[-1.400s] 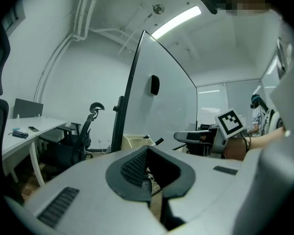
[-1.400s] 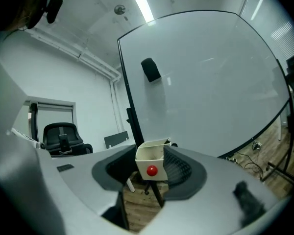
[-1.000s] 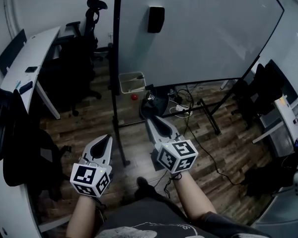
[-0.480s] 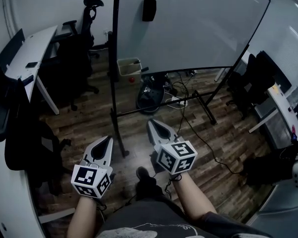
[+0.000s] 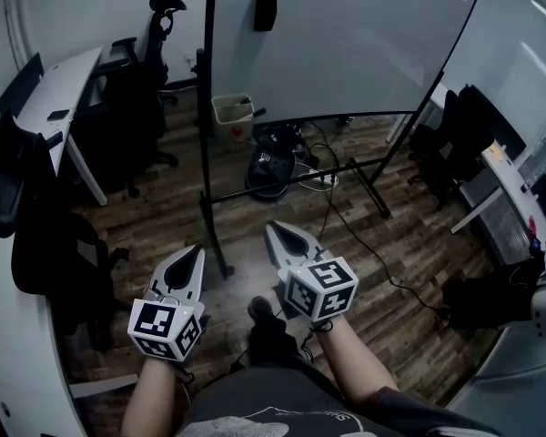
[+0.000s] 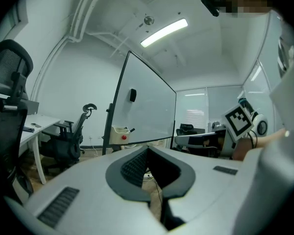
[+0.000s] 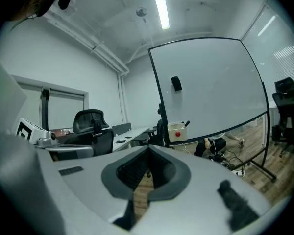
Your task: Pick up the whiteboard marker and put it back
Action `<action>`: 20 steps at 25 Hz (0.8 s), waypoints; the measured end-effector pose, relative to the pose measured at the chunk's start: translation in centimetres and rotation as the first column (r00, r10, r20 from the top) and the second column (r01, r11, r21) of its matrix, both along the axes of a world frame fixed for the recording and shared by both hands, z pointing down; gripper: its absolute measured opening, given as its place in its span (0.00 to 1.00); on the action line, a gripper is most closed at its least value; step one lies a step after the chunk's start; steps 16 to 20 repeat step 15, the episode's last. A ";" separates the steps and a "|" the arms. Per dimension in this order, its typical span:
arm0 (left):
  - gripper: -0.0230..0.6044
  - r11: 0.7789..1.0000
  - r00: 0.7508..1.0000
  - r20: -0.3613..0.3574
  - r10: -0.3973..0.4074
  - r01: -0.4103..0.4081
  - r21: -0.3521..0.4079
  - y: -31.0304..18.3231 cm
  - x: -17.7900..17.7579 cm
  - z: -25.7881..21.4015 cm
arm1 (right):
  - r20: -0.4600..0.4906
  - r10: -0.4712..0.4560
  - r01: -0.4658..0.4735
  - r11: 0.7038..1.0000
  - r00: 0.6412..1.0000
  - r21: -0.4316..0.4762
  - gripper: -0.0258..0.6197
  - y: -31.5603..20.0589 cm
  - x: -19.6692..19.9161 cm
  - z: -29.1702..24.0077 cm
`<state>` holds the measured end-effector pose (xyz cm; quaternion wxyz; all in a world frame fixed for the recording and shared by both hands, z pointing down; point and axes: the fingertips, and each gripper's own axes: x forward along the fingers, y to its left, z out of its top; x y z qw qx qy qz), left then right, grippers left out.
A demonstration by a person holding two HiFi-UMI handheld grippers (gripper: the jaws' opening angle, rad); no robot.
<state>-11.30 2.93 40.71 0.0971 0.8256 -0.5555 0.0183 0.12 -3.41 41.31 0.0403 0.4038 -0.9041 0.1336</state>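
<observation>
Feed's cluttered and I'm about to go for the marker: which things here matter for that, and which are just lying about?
Job: whiteboard; white holder box on its frame with a dark marker-like stick poking out; left gripper and right gripper, both shut, empty.
Lying about: black block on the board; office chairs; desk; floor cables.

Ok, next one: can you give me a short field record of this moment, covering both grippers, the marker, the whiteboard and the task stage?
left gripper: shut, empty, held low over the wood floor
right gripper: shut, empty, beside the left one
whiteboard: on a floor stand ahead of the person
black block: stuck high on the board, likely an eraser
marker: dark, sticks out of a small box at the board's lower corner
task stage: marker not yet picked up; both grippers well short of the board
</observation>
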 end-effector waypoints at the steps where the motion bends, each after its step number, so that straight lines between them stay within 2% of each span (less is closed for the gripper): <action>1: 0.06 1.000 1.000 -0.001 0.001 -0.001 0.000 0.4 0.0 0.0 | -0.005 -0.005 0.005 1.000 1.000 0.003 0.07 0.5 0.0 0.0; 10: 0.06 1.000 1.000 -0.014 0.017 -0.017 -0.001 3.0 0.3 0.7 | -0.063 0.001 0.000 1.000 0.998 0.015 0.07 3.7 -0.4 -0.1; 20: 0.06 1.000 1.000 -0.022 0.018 -0.018 0.001 4.0 0.2 0.9 | -0.074 0.000 0.001 1.000 0.997 0.018 0.07 5.1 -0.5 -0.1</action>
